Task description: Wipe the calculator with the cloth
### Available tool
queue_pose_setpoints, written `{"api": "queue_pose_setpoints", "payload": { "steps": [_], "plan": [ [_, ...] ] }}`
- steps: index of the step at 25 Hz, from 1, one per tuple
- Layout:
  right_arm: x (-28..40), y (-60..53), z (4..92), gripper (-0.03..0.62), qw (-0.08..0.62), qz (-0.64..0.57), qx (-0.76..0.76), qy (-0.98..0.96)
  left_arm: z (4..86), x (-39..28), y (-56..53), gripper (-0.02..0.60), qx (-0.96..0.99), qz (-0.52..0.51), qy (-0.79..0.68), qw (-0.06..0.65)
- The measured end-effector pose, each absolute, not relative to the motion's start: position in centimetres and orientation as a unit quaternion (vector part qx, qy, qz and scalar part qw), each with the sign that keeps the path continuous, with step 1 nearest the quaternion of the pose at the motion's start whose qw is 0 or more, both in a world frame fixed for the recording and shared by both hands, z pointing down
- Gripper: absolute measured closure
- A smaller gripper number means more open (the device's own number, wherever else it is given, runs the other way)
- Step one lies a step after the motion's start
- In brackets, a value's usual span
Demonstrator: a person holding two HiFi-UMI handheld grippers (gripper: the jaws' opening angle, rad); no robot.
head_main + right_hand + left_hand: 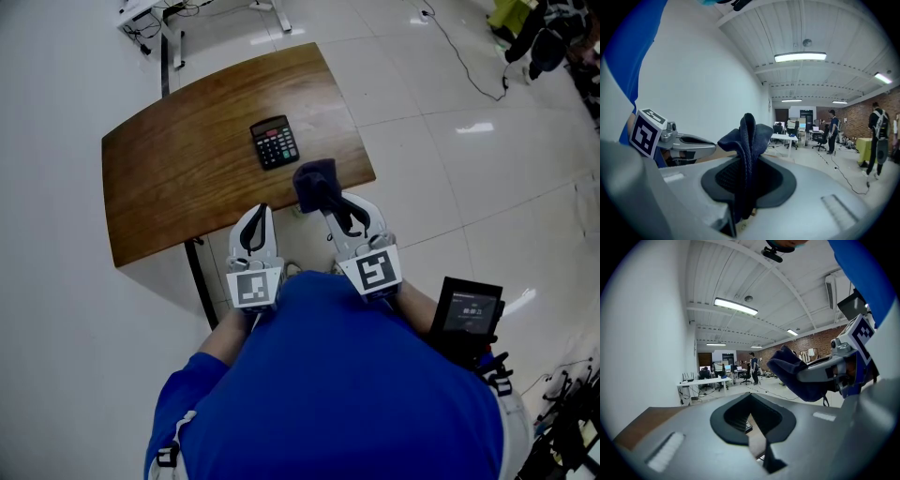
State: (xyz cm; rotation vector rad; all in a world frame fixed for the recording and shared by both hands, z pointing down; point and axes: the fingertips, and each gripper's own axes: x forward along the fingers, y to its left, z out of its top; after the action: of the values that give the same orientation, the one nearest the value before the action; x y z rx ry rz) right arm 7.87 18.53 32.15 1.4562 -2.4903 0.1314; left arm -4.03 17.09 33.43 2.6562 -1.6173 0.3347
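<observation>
Jaws of the right gripper (322, 192) are clenched on the cloth (748, 136), a dark blue knitted piece whose bunched end stands up above the black pads. Jaws of the left gripper (256, 214) are closed together with nothing between them.

Calculator (275, 142): black, with dark keys and a few red ones, lying flat on the tabletop (178, 164) towards its far right part, display end away from the person. In the head view the cloth sits just on the near side of the calculator, at the tabletop's near right edge, apart from the calculator. Whether the cloth touches the wood cannot be told.

Left gripper: held at the near edge of the tabletop, left of the right gripper and level with it; both point away from the person.

Surroundings: brown wooden tabletop with rounded corners on a dark leg, standing on a pale glossy tiled floor (450, 159). Person's blue shirt (328, 394) fills the near foreground.
</observation>
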Motion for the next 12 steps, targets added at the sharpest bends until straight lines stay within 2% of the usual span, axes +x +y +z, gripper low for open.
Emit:
{"api": "queue_pose_setpoints", "payload": {
  "steps": [12],
  "plan": [
    [7.90, 18.39, 32.34, 0.526, 0.129, 0.049, 0.506, -0.851, 33.26, -3.72, 16.95, 0.575, 0.855, 0.114, -0.505, 0.009]
  ]
}}
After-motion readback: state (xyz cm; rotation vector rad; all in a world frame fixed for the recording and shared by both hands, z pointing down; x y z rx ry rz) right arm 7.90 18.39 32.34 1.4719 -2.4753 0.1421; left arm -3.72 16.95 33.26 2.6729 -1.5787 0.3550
